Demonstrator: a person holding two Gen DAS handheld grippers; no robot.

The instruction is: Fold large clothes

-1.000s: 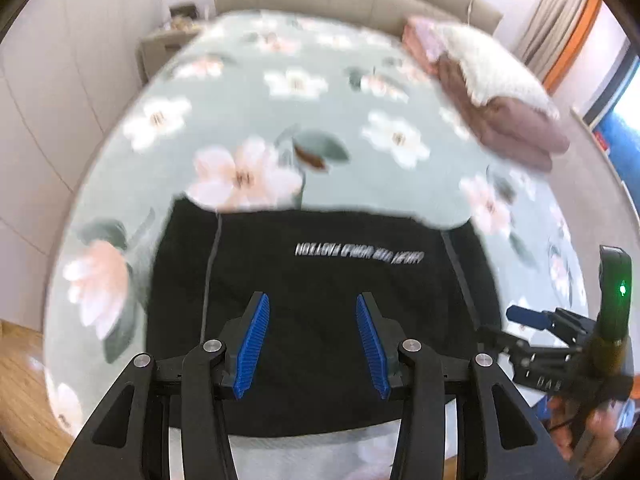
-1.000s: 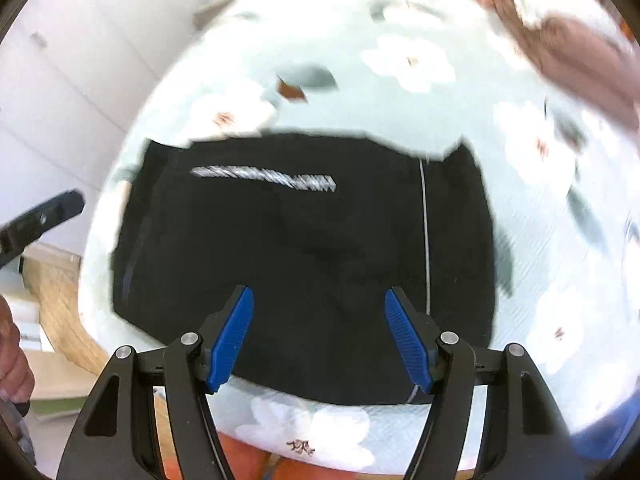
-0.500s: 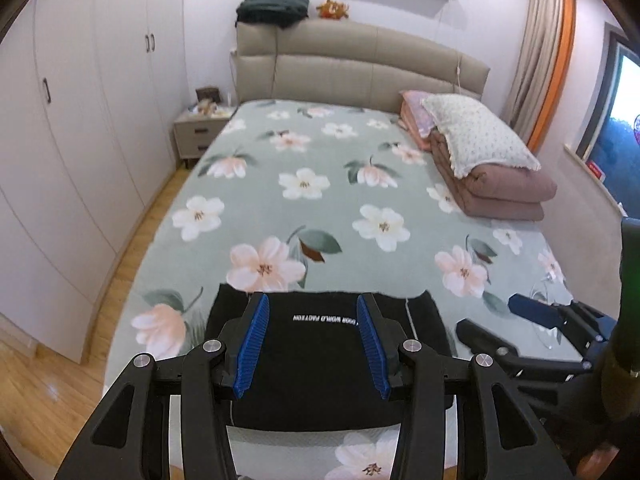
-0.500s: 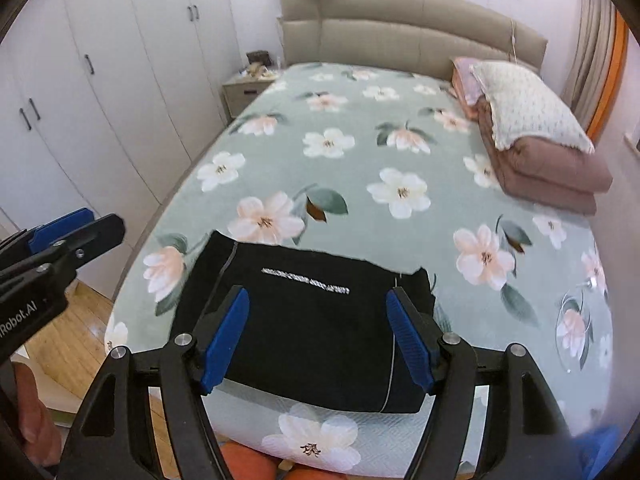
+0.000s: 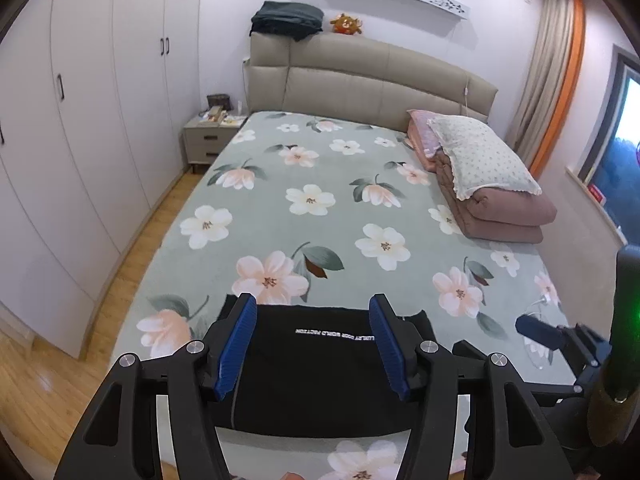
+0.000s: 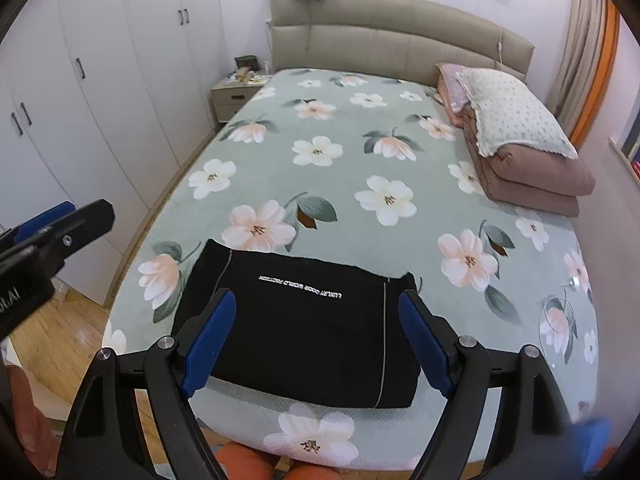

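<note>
From the left wrist, the left hand-held gripper (image 5: 313, 347) hangs with jaws apart above a folded black garment (image 5: 320, 376) with white lettering, lying flat at the bed's (image 5: 340, 200) foot. From the right wrist, the right hand-held gripper (image 6: 318, 346) is likewise spread, gripping nothing; the garment (image 6: 304, 320) forms a neat rectangle with thin pale side stripes.

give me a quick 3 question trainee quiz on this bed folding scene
1. True or false: the left gripper is shut on the black garment.
2. Where does the garment lie on the bed? A) by the headboard B) near the foot edge C) on the pillow
3. Fill in: the speckled pillow rests on a folded ____ quilt.

Key
1. False: both it and the right gripper are open and hold nothing.
2. B
3. pink
</note>
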